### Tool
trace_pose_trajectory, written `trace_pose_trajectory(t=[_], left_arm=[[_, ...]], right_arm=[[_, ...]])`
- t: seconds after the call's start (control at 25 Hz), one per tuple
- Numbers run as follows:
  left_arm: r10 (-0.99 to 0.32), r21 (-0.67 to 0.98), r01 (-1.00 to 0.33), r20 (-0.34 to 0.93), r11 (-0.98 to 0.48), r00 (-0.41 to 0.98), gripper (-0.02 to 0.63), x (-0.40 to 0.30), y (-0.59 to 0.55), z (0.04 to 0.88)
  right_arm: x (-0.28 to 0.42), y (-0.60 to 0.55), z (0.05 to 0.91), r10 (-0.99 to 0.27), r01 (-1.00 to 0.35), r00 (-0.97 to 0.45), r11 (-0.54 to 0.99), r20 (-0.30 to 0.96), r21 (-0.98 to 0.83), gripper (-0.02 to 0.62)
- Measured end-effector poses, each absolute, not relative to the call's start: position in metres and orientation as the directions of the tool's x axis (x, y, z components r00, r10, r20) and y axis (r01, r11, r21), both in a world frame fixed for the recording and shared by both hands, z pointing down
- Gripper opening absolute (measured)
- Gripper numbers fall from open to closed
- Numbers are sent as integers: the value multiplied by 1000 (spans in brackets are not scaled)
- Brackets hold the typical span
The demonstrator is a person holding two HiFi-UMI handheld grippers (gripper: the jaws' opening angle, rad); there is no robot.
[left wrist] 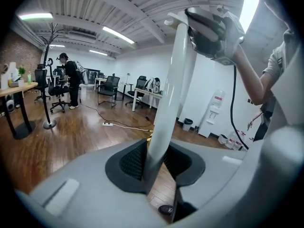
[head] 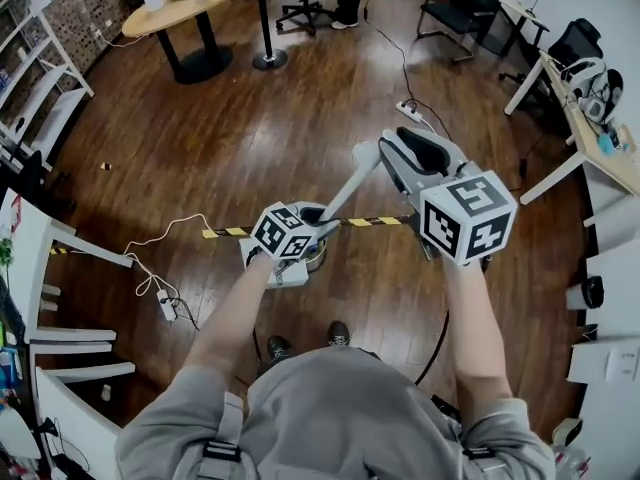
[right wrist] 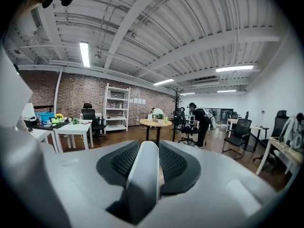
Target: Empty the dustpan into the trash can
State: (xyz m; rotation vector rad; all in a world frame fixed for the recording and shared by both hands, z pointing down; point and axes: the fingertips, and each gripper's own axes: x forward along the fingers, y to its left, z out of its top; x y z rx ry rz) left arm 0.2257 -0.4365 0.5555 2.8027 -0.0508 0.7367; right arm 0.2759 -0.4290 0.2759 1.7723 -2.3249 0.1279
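Left hand-held gripper clamped on white handle; right hand-held gripper clamped on its upper end

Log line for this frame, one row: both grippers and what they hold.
left gripper: shut on long white handle | right gripper: shut on same handle, upper end | below: dark wooden floor

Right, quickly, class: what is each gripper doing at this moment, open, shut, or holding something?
Left gripper: shut on the white handle, low on its shaft.
Right gripper: shut on the same white handle, at its upper end.
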Motion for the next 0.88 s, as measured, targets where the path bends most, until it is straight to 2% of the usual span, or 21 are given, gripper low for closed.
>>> trace_pose_trajectory(t=[0.4, 0.88], left_arm=[[96, 237, -47, 557, -970, 825, 94, 295, -435, 587], [207, 295, 43, 552, -955, 807, 83, 353, -508, 613]], right_arm=[[380, -432, 319, -954, -989, -147, 135, 260, -61, 124], [473, -531, 364, -906, -992, 1, -54, 424, -113, 121]])
